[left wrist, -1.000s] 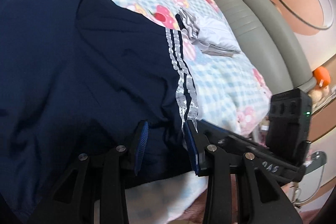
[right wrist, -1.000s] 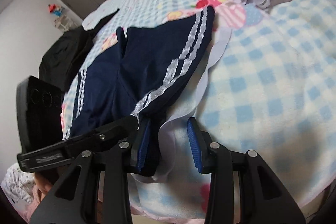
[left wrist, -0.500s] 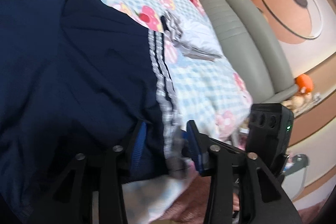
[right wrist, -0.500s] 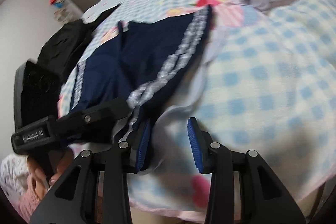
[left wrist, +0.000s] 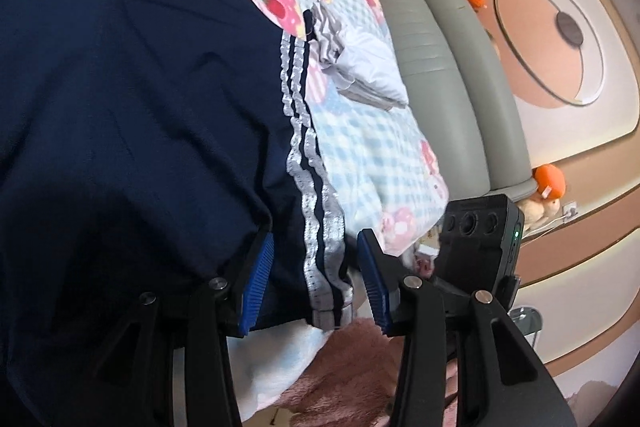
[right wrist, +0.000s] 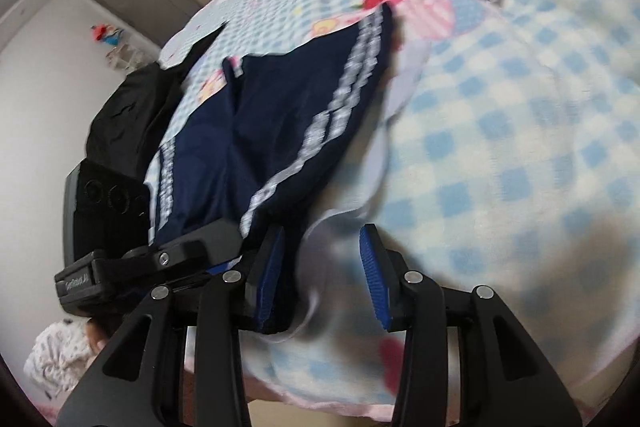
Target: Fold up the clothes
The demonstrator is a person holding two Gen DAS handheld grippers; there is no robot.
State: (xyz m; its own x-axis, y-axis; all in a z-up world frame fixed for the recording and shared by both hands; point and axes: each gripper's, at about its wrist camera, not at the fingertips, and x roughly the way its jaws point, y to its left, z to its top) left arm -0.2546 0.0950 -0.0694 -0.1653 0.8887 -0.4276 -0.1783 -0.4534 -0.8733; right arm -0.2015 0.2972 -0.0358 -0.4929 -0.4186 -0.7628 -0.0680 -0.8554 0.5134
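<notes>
Shorts [left wrist: 140, 107], navy, silver-striped: fill left of frame on checked blanket [left wrist: 360, 131]. Left gripper [left wrist: 316, 275]: jaws apart, wider than a second ago, striped hem loose between. Right gripper [right wrist: 322, 275]: jaws opening, hem beside left pad. Release apparently underway.

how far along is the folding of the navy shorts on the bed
Done: a folded white garment already lies near the headboard. In hand: the navy shorts lie spread on the checked blanket, their striped hem between the fingers of the left gripper; the right gripper, jaws opening, is at another edge. Left: no fold in the shorts shows yet.
</notes>
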